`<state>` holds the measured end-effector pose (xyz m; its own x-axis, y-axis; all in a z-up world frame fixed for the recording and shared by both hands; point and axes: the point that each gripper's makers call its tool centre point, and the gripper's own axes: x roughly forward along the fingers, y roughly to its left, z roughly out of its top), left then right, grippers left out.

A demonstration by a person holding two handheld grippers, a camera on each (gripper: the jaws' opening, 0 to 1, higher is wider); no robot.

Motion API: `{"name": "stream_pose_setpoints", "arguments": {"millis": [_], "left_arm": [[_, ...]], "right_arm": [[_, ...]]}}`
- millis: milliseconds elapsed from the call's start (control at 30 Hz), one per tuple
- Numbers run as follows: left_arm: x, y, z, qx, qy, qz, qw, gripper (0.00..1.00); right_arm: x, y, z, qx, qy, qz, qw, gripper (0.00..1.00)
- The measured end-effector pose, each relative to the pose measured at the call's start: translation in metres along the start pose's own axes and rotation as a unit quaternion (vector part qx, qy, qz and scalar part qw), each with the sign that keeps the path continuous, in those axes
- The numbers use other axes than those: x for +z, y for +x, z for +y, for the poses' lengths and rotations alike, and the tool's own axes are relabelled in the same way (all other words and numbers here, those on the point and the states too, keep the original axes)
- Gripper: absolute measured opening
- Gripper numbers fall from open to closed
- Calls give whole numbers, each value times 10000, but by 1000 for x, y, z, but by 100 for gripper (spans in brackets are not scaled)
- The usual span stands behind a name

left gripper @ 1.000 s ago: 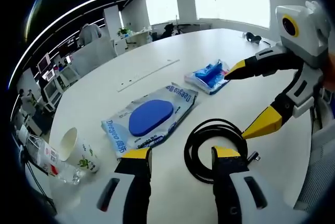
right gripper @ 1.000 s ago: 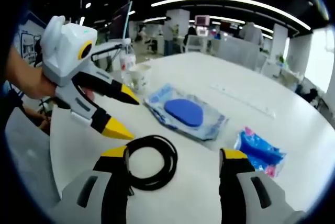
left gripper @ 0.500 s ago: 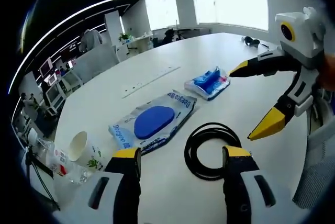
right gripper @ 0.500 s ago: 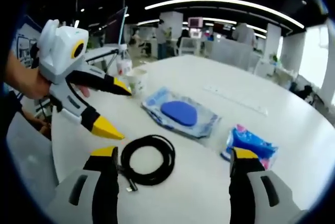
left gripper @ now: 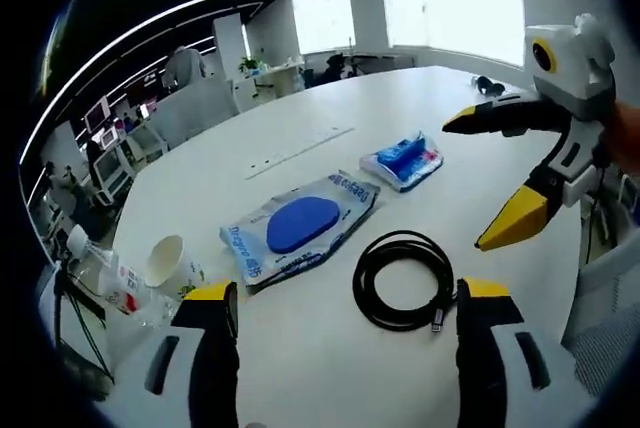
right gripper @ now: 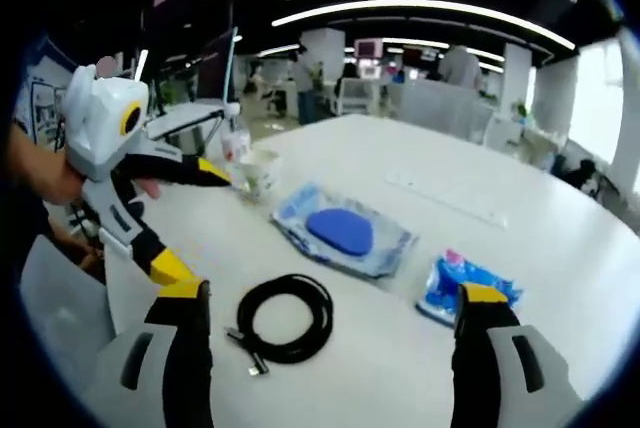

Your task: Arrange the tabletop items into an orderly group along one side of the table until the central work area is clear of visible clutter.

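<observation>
- My left gripper rises from the bottom of the left gripper view with its fingers spread wide and released, nothing between them.
- My right gripper rises from the bottom of the right gripper view, fingers likewise wide apart and released, holding nothing.
- In the left gripper view my right gripper comes in at the right edge, its yellow tips parted above the worktop.
- In the right gripper view my left gripper comes in at the left edge, tips parted too, held by a hand.
- The coiled black cable lies flat on the white worktop at lower centre of the left gripper view, between my fingers' lines and apart from both; its plug end points to the lower right.
- In the right gripper view the same cable sits at lower centre-left.
- The clear packet with a blue oval pad lies just up-left of the cable, near but not touching.
- The small blue packet lies further up and right, well apart from the cable.
- A paper cup stands at the left of the left gripper view, with a clear plastic bottle lying beside it at the worktop's edge.
- In the right gripper view the cup stands upper left, behind my left gripper's tip.
</observation>
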<state>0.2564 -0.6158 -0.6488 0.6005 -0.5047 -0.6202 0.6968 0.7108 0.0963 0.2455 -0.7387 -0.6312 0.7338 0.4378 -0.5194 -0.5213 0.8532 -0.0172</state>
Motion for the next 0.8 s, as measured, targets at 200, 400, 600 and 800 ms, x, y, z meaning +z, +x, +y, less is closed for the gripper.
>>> {"name": "stream_pose_setpoints", "arguments": {"millis": [200, 400, 600, 800], "left_arm": [[-4, -10, 0, 136, -325, 18, 9994, 99], [-4, -20, -1, 234, -423, -30, 9988, 99], [-2, -36, 1, 362, -378, -205, 9984, 99], [-4, -51, 3, 486, -341, -254, 9979, 99]], "right_arm": [[2, -11, 0, 52, -80, -1, 10000, 100], [1, -24, 3, 89, -110, 20, 9999, 100], [0, -38, 2, 27, -79, -32, 10000, 100], [1, -48, 5, -46, 46, -153, 9999, 100]]}}
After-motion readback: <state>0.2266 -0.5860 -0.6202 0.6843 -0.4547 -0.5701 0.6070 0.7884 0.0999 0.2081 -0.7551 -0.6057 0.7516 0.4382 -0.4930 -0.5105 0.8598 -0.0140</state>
